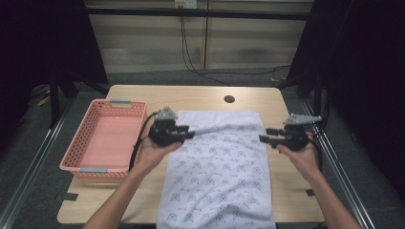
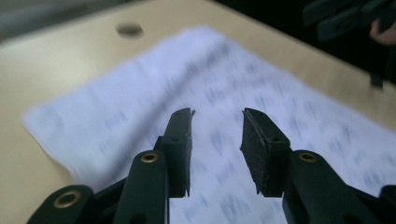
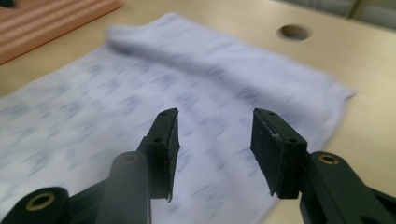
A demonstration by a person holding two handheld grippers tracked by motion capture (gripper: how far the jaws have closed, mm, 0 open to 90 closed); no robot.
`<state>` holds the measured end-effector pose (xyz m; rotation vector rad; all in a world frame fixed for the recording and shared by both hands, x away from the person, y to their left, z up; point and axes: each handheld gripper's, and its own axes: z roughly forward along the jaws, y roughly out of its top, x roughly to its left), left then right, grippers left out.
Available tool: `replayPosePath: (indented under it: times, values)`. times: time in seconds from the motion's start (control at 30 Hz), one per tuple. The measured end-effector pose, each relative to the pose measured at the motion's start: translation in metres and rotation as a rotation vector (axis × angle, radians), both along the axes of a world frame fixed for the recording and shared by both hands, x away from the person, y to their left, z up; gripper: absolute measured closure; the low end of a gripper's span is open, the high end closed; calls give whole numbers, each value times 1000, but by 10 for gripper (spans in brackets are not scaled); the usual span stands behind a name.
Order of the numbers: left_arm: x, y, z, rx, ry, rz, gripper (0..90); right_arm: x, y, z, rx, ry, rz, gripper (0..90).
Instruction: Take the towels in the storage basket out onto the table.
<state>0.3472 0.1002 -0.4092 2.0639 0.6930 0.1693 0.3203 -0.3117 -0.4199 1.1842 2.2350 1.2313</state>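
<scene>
**Both claws positioned open at the far corners of the cloth**

The white patterned cloth (image 1: 219, 167) is laid flat along the middle of the surface (image 1: 143, 98), with its near end hanging over the near edge and its far end stopping short of the round hole (image 1: 229, 99). All places below are given relative to this cloth.

The left claw (image 1: 187, 135) is held over the far left corner of the cloth; the right claw (image 1: 265, 135) is held just off the far right edge. Each claw is turned inward, towards the cloth's middle line. This mirrored placement is judged to prepare a matched grip on both far corners, so that the far end can be lifted evenly and folded without skewing.

In the left gripper view the jaws are seen partly parted above the fabric, with nothing between the pads (image 2: 254, 149). In the right gripper view the jaws stand likewise partly parted, empty, with the far right corner of the cloth beyond them. No fabric is gripped by either claw.

The pink basket (image 1: 79, 160) is set left of the cloth, apart from it and empty; it is judged to be placed there to receive the cloth once folded
</scene>
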Motion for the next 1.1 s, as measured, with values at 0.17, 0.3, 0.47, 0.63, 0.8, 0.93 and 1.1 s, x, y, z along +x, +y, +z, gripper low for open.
replayPosePath:
  times: [0.17,0.3,0.47,0.63,0.8,0.93,1.1]
  values:
    - [-51,9,-52,36,106,-66,658,-68,15,-21,-17,86,128,523]
    - [-66,11,-74,143,153,-100,636,-90,21,-55,-80,193,172,487]
    - [-74,22,-85,166,133,-84,629,-93,27,-72,-134,224,192,483]
    - [-96,26,-83,197,105,-109,688,-96,20,-71,-171,203,172,799]
    - [-114,33,-83,166,162,-140,735,-105,10,-71,-140,240,227,871]
    - [-125,38,-82,156,209,-169,758,-114,8,-69,-157,263,279,878]
    - [-126,37,-80,136,235,-196,625,-115,8,-68,-133,233,273,733]
